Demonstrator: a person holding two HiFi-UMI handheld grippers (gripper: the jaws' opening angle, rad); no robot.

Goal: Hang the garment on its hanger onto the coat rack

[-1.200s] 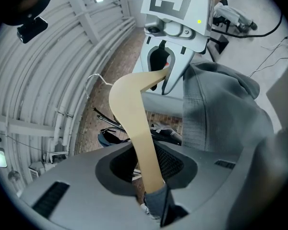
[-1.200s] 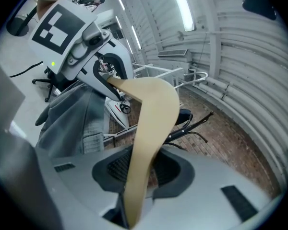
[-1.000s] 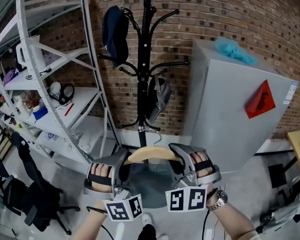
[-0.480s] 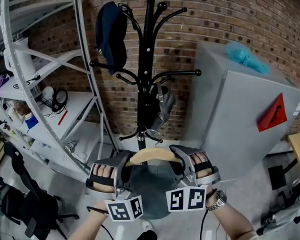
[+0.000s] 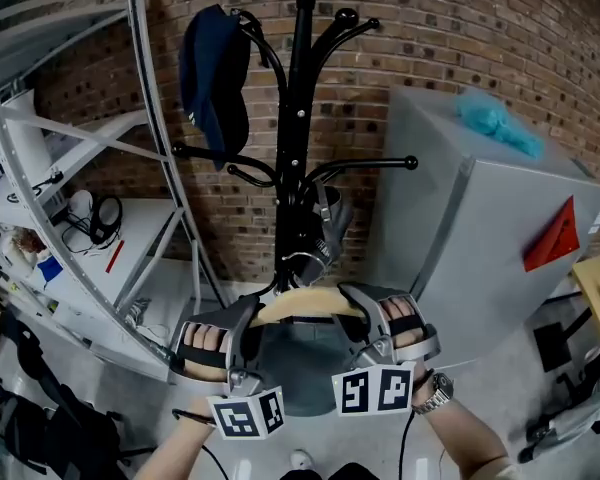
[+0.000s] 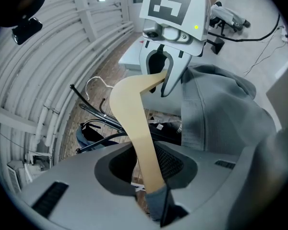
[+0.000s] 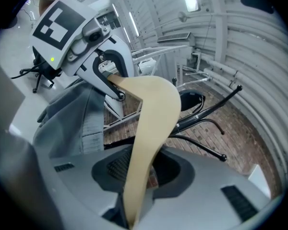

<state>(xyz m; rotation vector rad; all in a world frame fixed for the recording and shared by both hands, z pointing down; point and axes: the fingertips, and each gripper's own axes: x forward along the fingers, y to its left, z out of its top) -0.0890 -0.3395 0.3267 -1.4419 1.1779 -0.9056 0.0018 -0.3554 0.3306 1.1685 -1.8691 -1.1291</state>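
A pale wooden hanger [image 5: 305, 303] carries a grey garment [image 5: 300, 368] that hangs below it. My left gripper [image 5: 242, 333] is shut on the hanger's left arm [image 6: 137, 123], my right gripper [image 5: 365, 323] on its right arm [image 7: 151, 123]. The hanger's wire hook [image 5: 302, 263] points up, close to the lower arms of the black coat rack [image 5: 298, 118] right behind it. In the left gripper view the grey garment [image 6: 216, 114] drapes to the right. Each gripper view shows the other gripper at the hanger's far end.
A navy cap [image 5: 212, 78] hangs on an upper left arm of the rack, and a grey item [image 5: 328, 218] on a lower arm. A grey cabinet [image 5: 480, 248] stands at the right, white shelving [image 5: 70, 168] at the left, a brick wall behind.
The coat rack has grown larger and closer in the head view. The hanger's hook now sits nearer the rack's lower arms. Both grippers keep their hold on the hanger.
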